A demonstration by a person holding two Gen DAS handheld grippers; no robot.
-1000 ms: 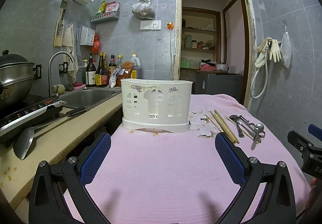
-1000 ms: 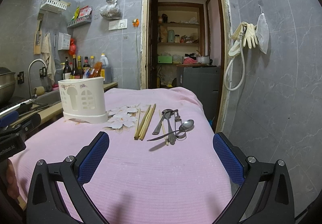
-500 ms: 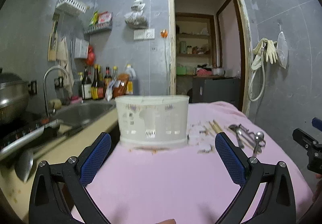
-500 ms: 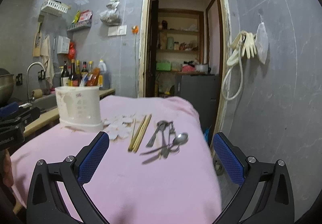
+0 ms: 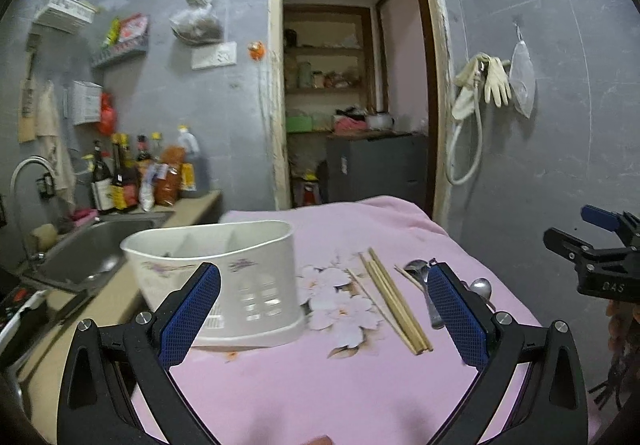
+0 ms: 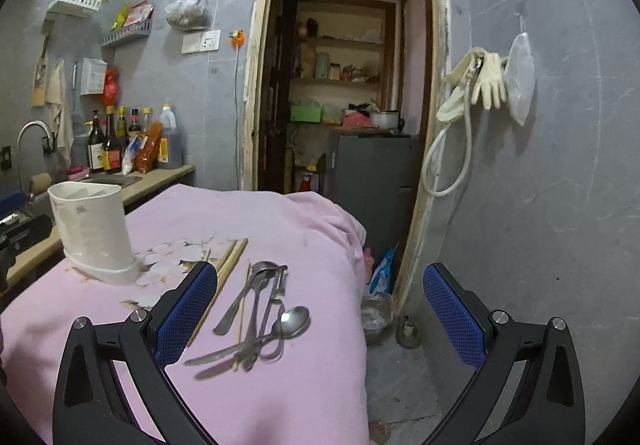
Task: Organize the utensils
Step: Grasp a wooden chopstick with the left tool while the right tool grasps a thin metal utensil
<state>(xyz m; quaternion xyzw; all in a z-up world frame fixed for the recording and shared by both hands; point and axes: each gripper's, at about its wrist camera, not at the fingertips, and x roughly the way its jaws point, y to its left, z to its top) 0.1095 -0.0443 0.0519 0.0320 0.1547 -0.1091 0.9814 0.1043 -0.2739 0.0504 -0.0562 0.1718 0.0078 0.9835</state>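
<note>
Utensils (image 6: 260, 309) — loose, between the right tool's (image 6: 320, 309) fingers.

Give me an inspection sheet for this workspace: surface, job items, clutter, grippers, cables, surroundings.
Surface: pink floral cloth covering the table.
Job's things: white plastic utensil caddy with dividers, upright; wooden chopsticks lying flat beside it; pile of metal spoons and cutlery lying right of the chopsticks.
Clutter: nothing seen on the cloth.
Grippers: left gripper and right gripper, jaws wide open, holding nothing.
Cables: pale hose hanging on the wall.
Surroundings: steel sink, sauce bottles, rubber gloves, open doorway.
</note>
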